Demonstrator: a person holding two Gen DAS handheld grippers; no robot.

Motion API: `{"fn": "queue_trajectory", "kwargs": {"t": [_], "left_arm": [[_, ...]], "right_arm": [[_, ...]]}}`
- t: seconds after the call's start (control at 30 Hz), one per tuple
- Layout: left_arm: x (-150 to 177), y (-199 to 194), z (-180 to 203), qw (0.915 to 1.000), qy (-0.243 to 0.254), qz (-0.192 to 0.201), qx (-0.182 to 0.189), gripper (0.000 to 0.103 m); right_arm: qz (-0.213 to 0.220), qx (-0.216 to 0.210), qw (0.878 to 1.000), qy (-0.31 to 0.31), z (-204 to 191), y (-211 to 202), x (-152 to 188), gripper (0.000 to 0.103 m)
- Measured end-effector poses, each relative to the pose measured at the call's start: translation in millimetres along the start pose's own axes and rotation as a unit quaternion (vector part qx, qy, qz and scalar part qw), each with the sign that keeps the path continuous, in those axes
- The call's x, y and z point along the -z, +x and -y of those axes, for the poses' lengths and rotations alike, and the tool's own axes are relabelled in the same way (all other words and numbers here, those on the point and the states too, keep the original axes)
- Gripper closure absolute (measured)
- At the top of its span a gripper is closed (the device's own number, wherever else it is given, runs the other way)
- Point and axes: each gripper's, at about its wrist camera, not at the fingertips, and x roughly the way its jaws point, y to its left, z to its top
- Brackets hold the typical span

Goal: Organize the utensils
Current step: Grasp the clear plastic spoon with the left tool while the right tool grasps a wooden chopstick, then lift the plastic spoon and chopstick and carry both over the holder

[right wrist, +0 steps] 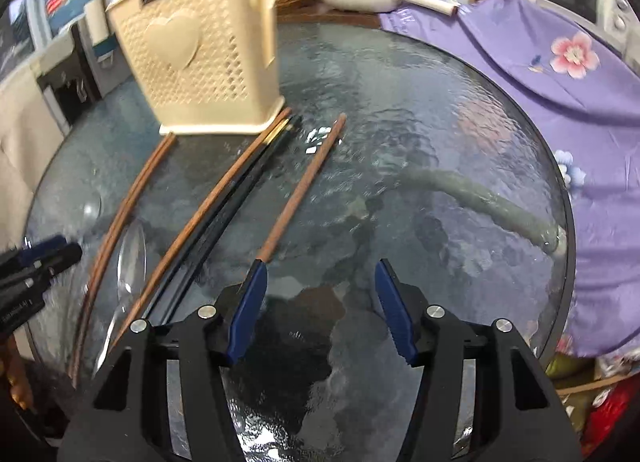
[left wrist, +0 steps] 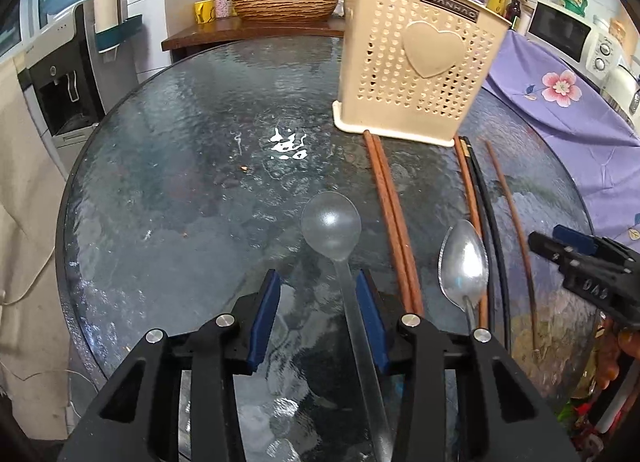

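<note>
On the glass table (left wrist: 168,150), as I see it from both wrist cameras:
Left gripper (left wrist: 318,294): my jaws are spread wide, the clear plastic spoon (left wrist: 332,226) lying between them, its handle close to the right pad, not pinched.
Right gripper (right wrist: 320,290): released, nothing between the pads; a single brown chopstick (right wrist: 304,186) ends beside its left finger.
Holder: the cream utensil holder (left wrist: 416,62) stands upright at the far side.
Others: metal spoon (left wrist: 464,262) and brown chopstick pair (left wrist: 394,218) lie in front of it.
</note>
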Motion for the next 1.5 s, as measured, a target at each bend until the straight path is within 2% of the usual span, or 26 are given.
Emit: {"fn": "queue_trajectory", "kwargs": {"t": [0.1, 0.2, 0.27, 0.4, 0.43, 0.5, 0.7, 0.9, 1.07, 1.13, 1.37, 1.5], "left_arm": [[-3.6, 1.0, 0.9, 1.0, -0.004, 0.0, 0.0, 0.064], [-4.7, 3.7, 4.3, 1.0, -0.002, 0.002, -0.008, 0.064], [-4.9, 4.8, 4.4, 1.0, -0.006, 0.002, -0.007, 0.062], [-5.1, 6.0, 6.3, 0.9999, -0.006, 0.004, -0.013, 0.059], [-5.6, 6.5, 6.7, 0.9999, -0.005, 0.004, -0.015, 0.058], [-7.1, 7.7, 8.0, 0.9998, -0.005, 0.004, -0.016, 0.058], [-15.1, 14.4, 12.3, 0.9997, -0.007, 0.004, -0.025, 0.057], [-26.6, 24.1, 17.5, 0.9994, -0.005, 0.005, -0.033, 0.057], [-36.3, 31.6, 20.4, 0.9991, 0.002, 0.001, -0.043, 0.068], [-37.7, 32.4, 20.0, 0.9991, 0.004, -0.002, -0.041, 0.068], [-37.2, 32.2, 19.7, 0.9993, 0.008, -0.001, -0.036, 0.068], [-41.3, 29.1, 16.5, 0.9997, 0.003, 0.005, -0.025, 0.068]], "right_arm": [[-0.001, -0.008, 1.0, 0.014, 1.2, 2.3, -7.9, 0.047], [0.0, 0.004, 1.0, 0.03, 1.5, 11.0, -18.3, 0.046], [-0.005, -0.013, 0.999, 0.048, 1.6, 18.3, -28.2, 0.047], [0.002, 0.009, 0.999, 0.045, -7.1, 29.5, -46.3, 0.047], [-0.002, 0.016, 0.999, 0.044, -9.0, 35.6, -50.5, 0.054], [-0.009, 0.028, 0.998, 0.05, -9.5, 45.6, -55.6, 0.06], [-0.007, 0.051, 0.997, 0.054, -12.3, 60.6, -70.3, 0.063], [-0.015, 0.067, 0.996, 0.054, -11.0, 75.3, -90.4, 0.077], [-0.019, 0.069, 0.996, 0.057, -8.5, 84.0, -103.3, 0.088], [-0.02, 0.071, 0.996, 0.054, -7.0, 84.2, -103.4, 0.094], [-0.017, 0.053, 0.997, 0.056, -0.6, 84.3, -102.9, 0.095], [-0.008, 0.02, 0.998, 0.063, 6.3, 79.9, -101.0, 0.095]]}}
